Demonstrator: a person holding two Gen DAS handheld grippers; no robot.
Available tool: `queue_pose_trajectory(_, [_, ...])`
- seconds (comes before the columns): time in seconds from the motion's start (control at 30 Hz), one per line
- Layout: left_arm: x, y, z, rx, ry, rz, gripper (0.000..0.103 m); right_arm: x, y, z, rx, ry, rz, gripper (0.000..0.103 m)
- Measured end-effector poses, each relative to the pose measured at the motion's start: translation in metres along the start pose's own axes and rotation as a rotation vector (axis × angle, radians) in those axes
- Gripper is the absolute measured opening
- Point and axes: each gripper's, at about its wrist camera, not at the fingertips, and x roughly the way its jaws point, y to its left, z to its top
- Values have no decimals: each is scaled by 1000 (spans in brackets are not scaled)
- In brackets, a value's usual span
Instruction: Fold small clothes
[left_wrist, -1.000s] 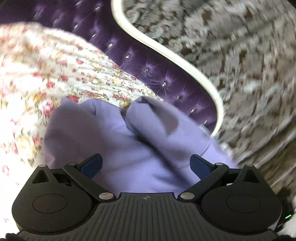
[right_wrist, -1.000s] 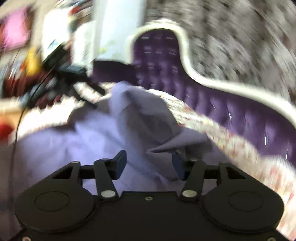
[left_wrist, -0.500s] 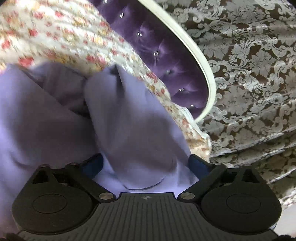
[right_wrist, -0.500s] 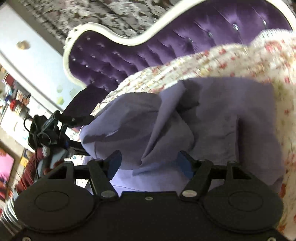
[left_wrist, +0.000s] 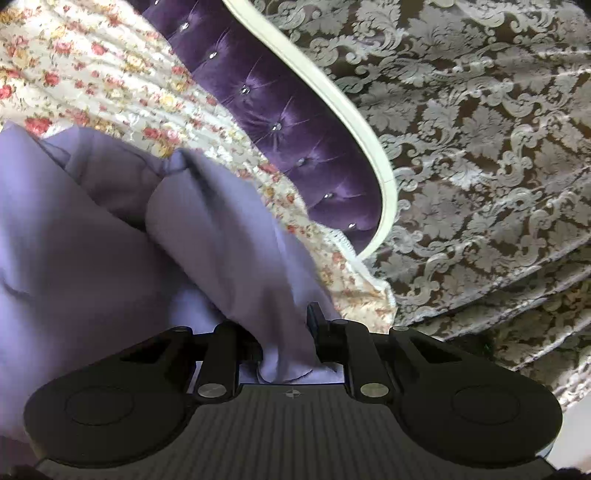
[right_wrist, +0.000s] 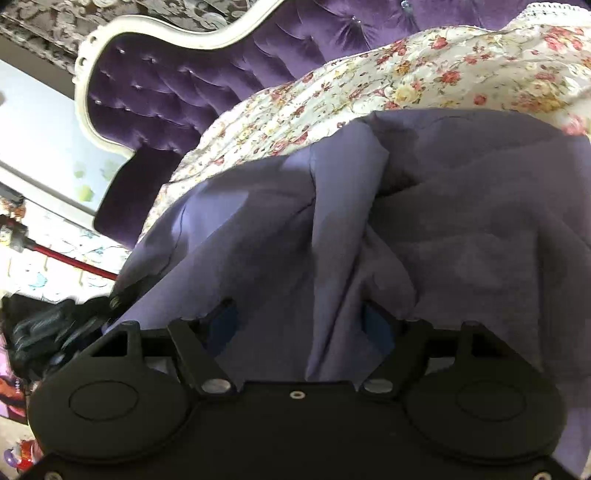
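Fingers of the left gripper (left_wrist: 286, 343) have just been closing and now pinch an edge of the lilac garment (left_wrist: 110, 251), which lies rumpled on the flowered bedspread (left_wrist: 92, 74) beside the purple headboard (left_wrist: 280, 110); it points gently downward. Right view: the right gripper (right_wrist: 301, 325) has narrowed slightly, yet its fingers (right_wrist: 373, 325) stand apart around a ridge of cloth, tilted steeply down. Folding looks barely begun.

The left gripper (left_wrist: 286, 343) has just been closing, and its jaws now pinch a fold of cloth (left_wrist: 221, 236). The right gripper (right_wrist: 301, 325) has narrowed slightly; its jaws stand apart with cloth bunched between them.
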Motion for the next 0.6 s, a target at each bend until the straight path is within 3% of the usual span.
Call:
queue_pose_trajectory(0.07, [-4, -5, 1, 16, -23, -12, 18, 0, 9, 7, -35, -43, 6, 38])
queue_pose_trajectory(0.1, [-8, -9, 1, 30, -42, -18, 18, -4, 14, 9, -64, -88, 24, 16])
queue_pose_trajectory(0.23, [-26, -16, -9, 84, -125, -70, 18, -27, 1, 7, -43, -259, 250, 15])
queue_pose_trajectory(0.3, [-30, -12, -25, 115, -129, -52, 18, -28, -17, -2, -15, -265, 266, 17])
queue_pose_trajectory(0.43, [-15, 16, -61, 182, -40, 106, 19, -15, -54, -35, -28, -176, -5, 20])
queue_pose_trajectory(0.5, [-9, 27, -77, 226, -25, 174, 20, -14, -63, -52, -52, -166, -62, 23])
queue_pose_trajectory(0.6, [-12, 24, -86, 290, -63, 177, 21, -25, -47, -64, -159, -228, -101, 37])
